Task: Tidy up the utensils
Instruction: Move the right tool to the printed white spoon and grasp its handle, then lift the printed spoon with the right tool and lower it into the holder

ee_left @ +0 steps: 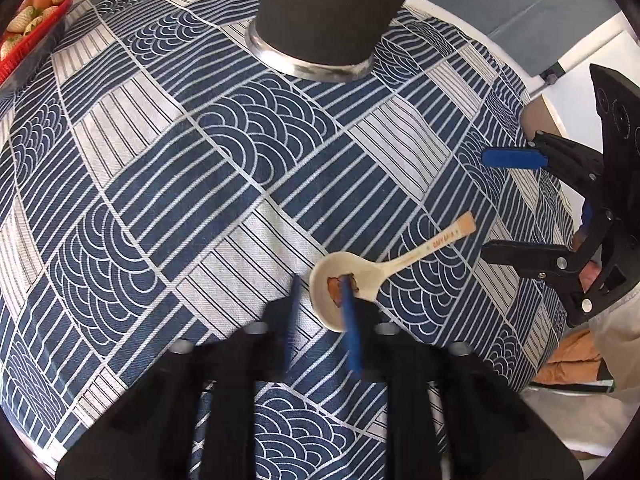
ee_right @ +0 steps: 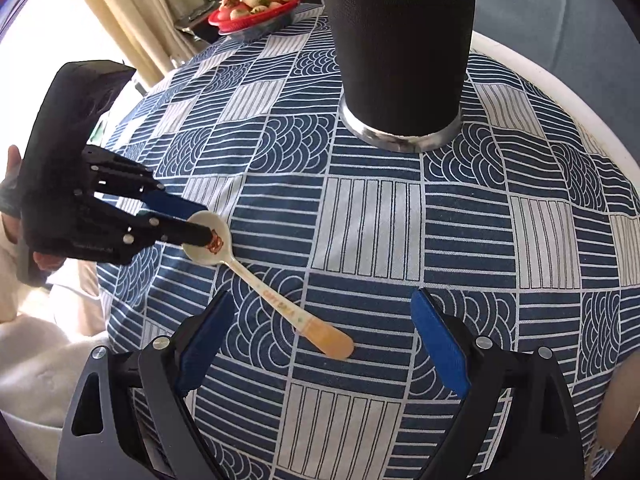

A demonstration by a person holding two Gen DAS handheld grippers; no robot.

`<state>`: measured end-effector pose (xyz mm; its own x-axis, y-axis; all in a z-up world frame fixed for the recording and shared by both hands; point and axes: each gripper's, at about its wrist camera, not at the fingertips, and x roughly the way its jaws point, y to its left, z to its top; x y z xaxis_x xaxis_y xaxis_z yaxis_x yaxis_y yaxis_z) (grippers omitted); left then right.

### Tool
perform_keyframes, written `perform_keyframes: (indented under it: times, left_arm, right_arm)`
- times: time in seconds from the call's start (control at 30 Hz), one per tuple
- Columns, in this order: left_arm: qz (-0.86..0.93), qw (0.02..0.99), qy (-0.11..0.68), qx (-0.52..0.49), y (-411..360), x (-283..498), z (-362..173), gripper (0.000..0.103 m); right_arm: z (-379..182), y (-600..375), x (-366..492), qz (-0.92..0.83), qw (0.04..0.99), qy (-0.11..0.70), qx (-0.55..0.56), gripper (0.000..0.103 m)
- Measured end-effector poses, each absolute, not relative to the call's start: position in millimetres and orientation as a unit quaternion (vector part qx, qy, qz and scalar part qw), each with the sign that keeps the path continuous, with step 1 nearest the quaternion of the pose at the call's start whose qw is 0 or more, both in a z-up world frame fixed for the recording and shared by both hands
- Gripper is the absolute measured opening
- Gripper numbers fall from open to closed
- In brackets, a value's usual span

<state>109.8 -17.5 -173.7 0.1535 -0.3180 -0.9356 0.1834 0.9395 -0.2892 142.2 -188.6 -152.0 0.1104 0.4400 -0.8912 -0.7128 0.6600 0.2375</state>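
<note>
The tall black holder (ee_left: 320, 12) runs off the top edge at 12 o'clock in both wrist views, so its mouth is unseen. The left gripper (ee_left: 322, 316) is motion-blurred in its own view; whether its pads (ee_left: 354, 332) pinch the spoon (ee_left: 344, 288) bowl's rim cannot be told. At 10 o'clock the red fruit tray (ee_left: 24, 52) is cropped, its contents too small to name
</note>
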Motion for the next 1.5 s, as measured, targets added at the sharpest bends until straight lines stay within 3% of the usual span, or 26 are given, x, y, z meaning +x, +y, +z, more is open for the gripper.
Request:
perform_keyframes:
  times: [0.43, 0.47, 0.5, 0.57, 0.6, 1.0, 1.5]
  left_arm:
    - [-0.173, 0.761, 0.625, -0.023, -26.5, 103.7, -157.3, 0.005]
    - [-0.172, 0.763, 0.622, -0.02, -25.5, 101.9, -154.2, 0.005]
    - [-0.172, 0.766, 0.619, -0.016, -26.3, 100.7, -151.2, 0.005]
    - [-0.173, 0.774, 0.609, -0.011, -26.5, 97.8, -143.1, 0.004]
    - [-0.17, 0.777, 0.606, -0.007, -26.7, 97.4, -140.0, 0.004]
    - [-0.162, 0.808, 0.566, 0.022, -34.0, 99.7, -99.5, 0.006]
    - [-0.153, 0.865, 0.47, 0.084, -38.2, 125.7, -3.2, 0.007]
  right_arm:
    - [-162.9, -160.5, 113.0, 0.432, 0.705, 0.525, -0.203, 0.085]
    - [-164.0, -158.3, 110.4, 0.433, 0.703, 0.523, -0.212, 0.079]
    - [-166.5, -155.8, 108.7, 0.435, 0.695, 0.528, -0.222, 0.053]
    - [-167.6, -151.0, 103.0, 0.43, 0.693, 0.518, -0.259, 0.023]
    - [-166.6, -151.4, 102.4, 0.44, 0.685, 0.522, -0.256, 0.02]
    - [-141.8, -159.6, 106.4, 0.456, 0.692, 0.516, -0.219, 0.018]
    - [-65.4, -154.1, 146.8, 0.431, 0.769, 0.433, -0.189, 0.017]
